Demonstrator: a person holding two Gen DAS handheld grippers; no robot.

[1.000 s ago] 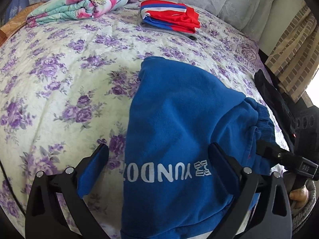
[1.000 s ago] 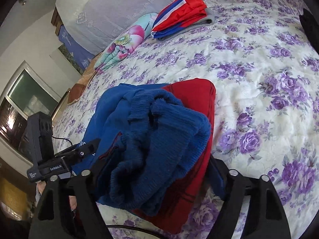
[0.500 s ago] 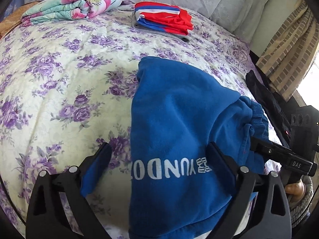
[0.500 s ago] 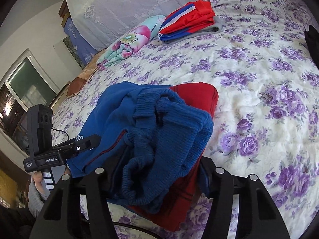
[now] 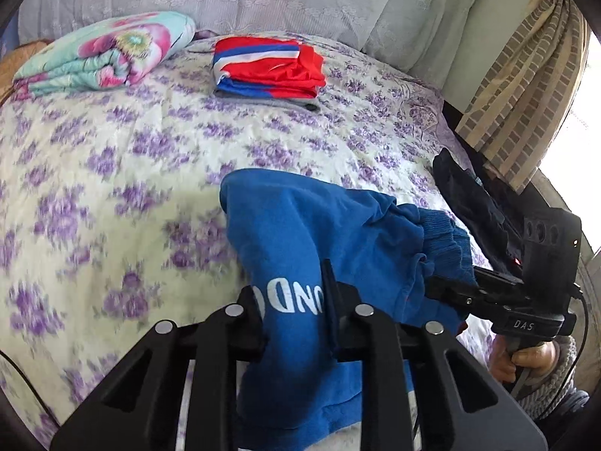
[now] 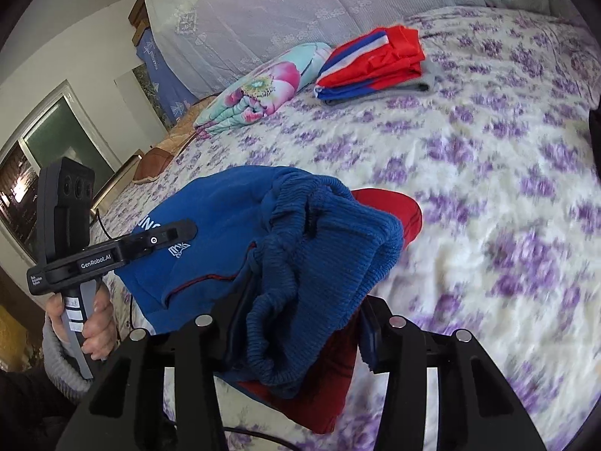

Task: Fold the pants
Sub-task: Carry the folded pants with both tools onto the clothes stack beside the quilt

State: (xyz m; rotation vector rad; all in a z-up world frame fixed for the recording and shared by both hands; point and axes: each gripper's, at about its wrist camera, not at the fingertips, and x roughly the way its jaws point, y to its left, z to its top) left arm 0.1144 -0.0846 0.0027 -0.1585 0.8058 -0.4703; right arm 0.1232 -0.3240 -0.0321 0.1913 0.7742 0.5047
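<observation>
Both tools are matte black plastic with angular, cut-out finger arms, each bearing round silver screw heads near the pads; the left tool (image 5: 291, 300) has black pads, the right tool (image 6: 300, 323) shows a blue pad on one finger (image 6: 370, 334); each has a pistol-style handle and an upright black box with three round holes; white lettering marks the bodies; thin black cables trail away; grey knitted cuffs (image 6: 60, 357) cover both wrists.

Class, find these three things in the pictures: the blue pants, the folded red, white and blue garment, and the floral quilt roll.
blue pants (image 5: 300, 225), left wrist view, flat fabric.
folded red, white and blue garment (image 5: 268, 67), left wrist view, top face.
floral quilt roll (image 6: 259, 90), right wrist view, pink flower.
</observation>
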